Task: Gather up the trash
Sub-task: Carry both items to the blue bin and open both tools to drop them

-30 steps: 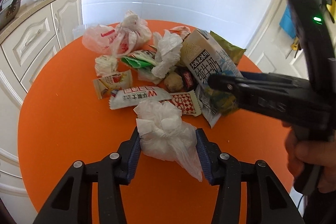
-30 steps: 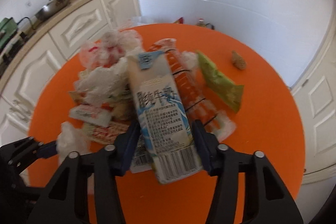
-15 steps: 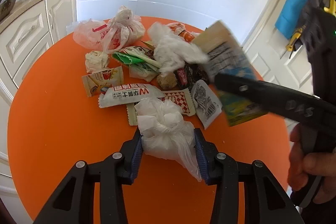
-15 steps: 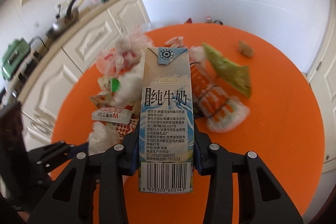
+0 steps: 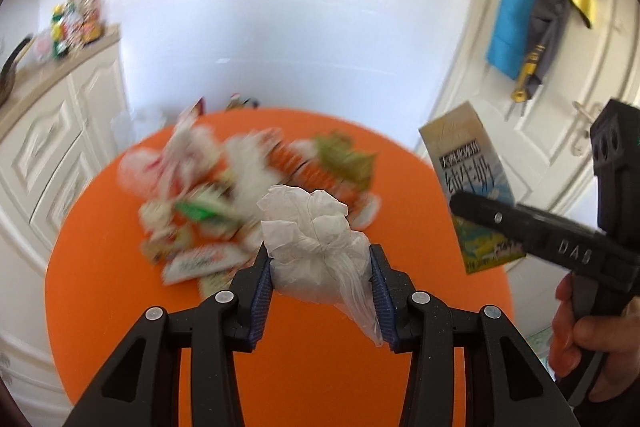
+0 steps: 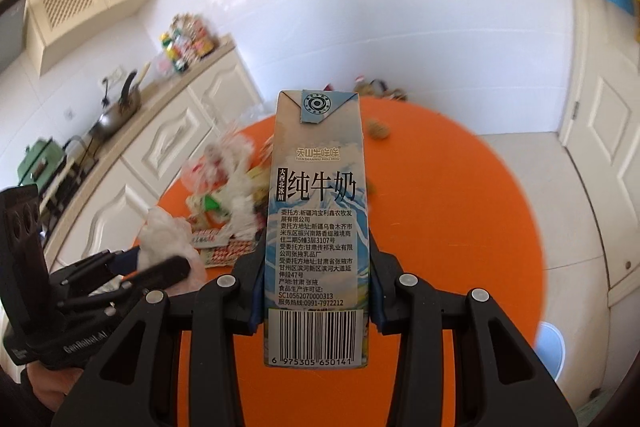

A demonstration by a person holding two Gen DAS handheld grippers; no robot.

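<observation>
- Since a second ago both tools have risen from the round orange counter (image 5: 132, 307): the milk carton (image 6: 316, 227), which lay tilted on the pile, is now held up in the air, and the tied white plastic bag (image 5: 316, 247), which sat on the counter, is lifted clear of it.
- The left tool (image 5: 320, 291) is partly closed, its blue pads (image 5: 262, 291) pressing both sides of the white bag; the bag's loose tail hangs down by the right-hand pad.
- The right tool (image 6: 316, 291) is partly closed on the lower part of the carton, which stands upright between the pads with its barcode at the bottom.
- In the left wrist view the carton (image 5: 468, 183) hangs past the counter's right edge, and a hand (image 5: 588, 339) grips the right tool's handle.
- The remaining heap of wrappers and bags (image 5: 224, 195) lies blurred on the far half of the counter; a small brown lump (image 6: 378, 129) sits apart near its far edge.
- White cupboards (image 6: 168, 163) run along the left.
</observation>
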